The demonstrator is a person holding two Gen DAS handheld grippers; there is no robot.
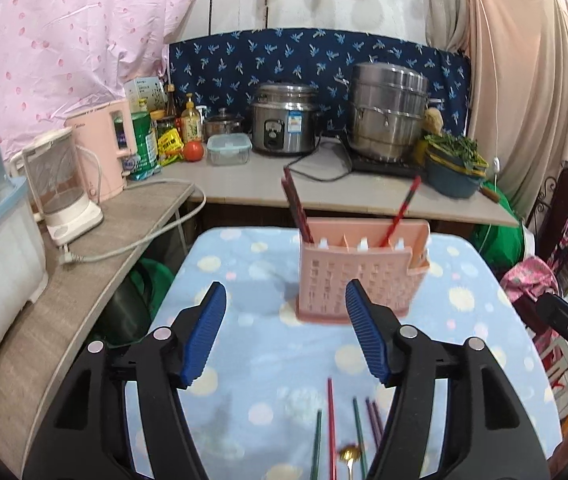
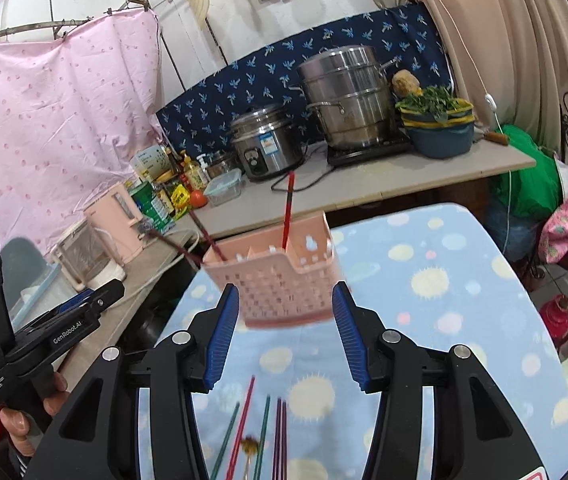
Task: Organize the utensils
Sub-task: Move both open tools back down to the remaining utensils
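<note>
Left wrist view shows the blue spotted table [image 1: 463, 280] carrying a pink utensil holder [image 1: 359, 272] near its far edge, dark chopsticks [image 1: 297, 208] and one red chopstick [image 1: 401, 208] standing inside. Loose chopsticks [image 1: 331, 420] and a gold spoon [image 1: 349, 454] lie at the near edge. Both the left gripper [image 1: 285, 334] and right gripper [image 2: 285, 332] hover with jaws spread, holding nothing.

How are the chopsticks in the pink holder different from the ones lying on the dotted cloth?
The chopsticks in the pink holder, like the red one, stand tilted, lower ends hidden inside; the loose chopsticks lie flat on the dotted cloth. The holder shows only red and dark ones; the loose group also has green and purple. All are slim, coloured sticks.
</note>
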